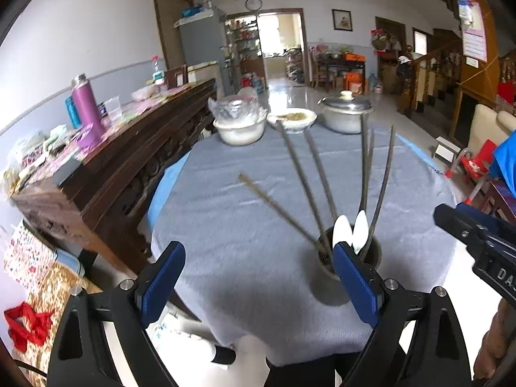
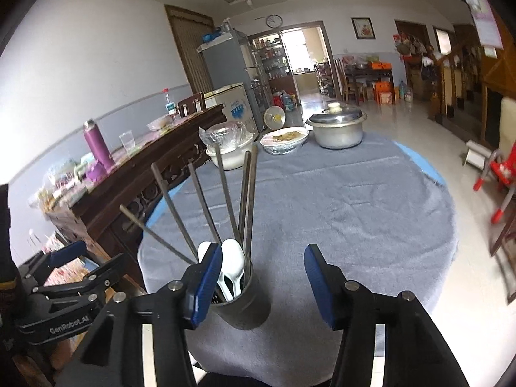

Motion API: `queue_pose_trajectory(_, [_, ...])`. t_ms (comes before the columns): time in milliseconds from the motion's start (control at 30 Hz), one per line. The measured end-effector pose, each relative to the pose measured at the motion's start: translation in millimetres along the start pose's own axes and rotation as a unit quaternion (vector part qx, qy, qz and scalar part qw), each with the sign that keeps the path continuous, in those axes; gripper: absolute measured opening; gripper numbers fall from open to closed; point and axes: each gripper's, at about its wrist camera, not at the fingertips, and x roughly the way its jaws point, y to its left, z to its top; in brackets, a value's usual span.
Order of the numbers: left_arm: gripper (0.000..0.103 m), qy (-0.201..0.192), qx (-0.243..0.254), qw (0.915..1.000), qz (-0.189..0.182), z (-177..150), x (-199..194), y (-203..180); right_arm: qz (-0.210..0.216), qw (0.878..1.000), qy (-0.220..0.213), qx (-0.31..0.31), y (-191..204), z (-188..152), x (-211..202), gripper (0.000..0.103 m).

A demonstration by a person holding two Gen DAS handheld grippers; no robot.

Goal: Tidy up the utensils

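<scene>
A dark holder (image 2: 246,303) stands near the front edge of the worktop (image 2: 354,200), with thin chopsticks (image 2: 225,193) fanned out of it and two white plastic spoons (image 2: 232,267) tucked among them. Both the left hand-held gripper (image 1: 258,277) and the right hand-held gripper (image 2: 262,285) are spread wide and hold nothing. The chopsticks look light, stiff and likely slippery, best pinched at mid-length; the holder looks tall and could tip. The right view shows the spoons' bowls inside the holder; the left view, with the holder's rim partly hidden behind one finger, shows the chopsticks' spread better. A pot (image 2: 337,129) sits beyond the holder.
</scene>
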Motion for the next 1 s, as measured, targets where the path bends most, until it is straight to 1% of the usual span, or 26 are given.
queue_pose_trajectory(100, [0.093,0.013,-0.011,0.9999,-0.001,-6.6,-1.0,3.3,-0.003,1.000,-0.005,-0.007,5.7,-3.0,-8.6,0.056])
queue_pose_trajectory(267, [0.093,0.017,-0.026,0.9993,0.020,-15.3,-5.8,11.3,-0.015,1.000,-0.003,-0.025,17.6,-9.2,-21.7,0.057])
queue_pose_trajectory(467, [0.093,0.026,-0.027,0.9984,0.041,-23.2,-11.5,15.3,-0.017,0.999,0.010,-0.027,25.6,-20.4,-31.9,0.057])
queue_pose_trajectory(667, [0.093,0.022,-0.039,0.9978,0.049,-26.7,-21.2,25.1,-0.017,0.999,0.021,-0.018,32.4,-30.1,-37.6,0.057])
queue_pose_trajectory(800, [0.093,0.025,-0.039,0.9980,0.043,-28.5,-22.3,27.2,-0.015,1.000,0.017,-0.021,39.0,-32.4,-41.7,0.057])
queue_pose_trajectory(1000, [0.093,0.022,-0.041,0.9979,0.045,-29.8,-23.0,29.9,-0.015,1.000,0.013,-0.022,44.4,-31.8,-42.8,0.057])
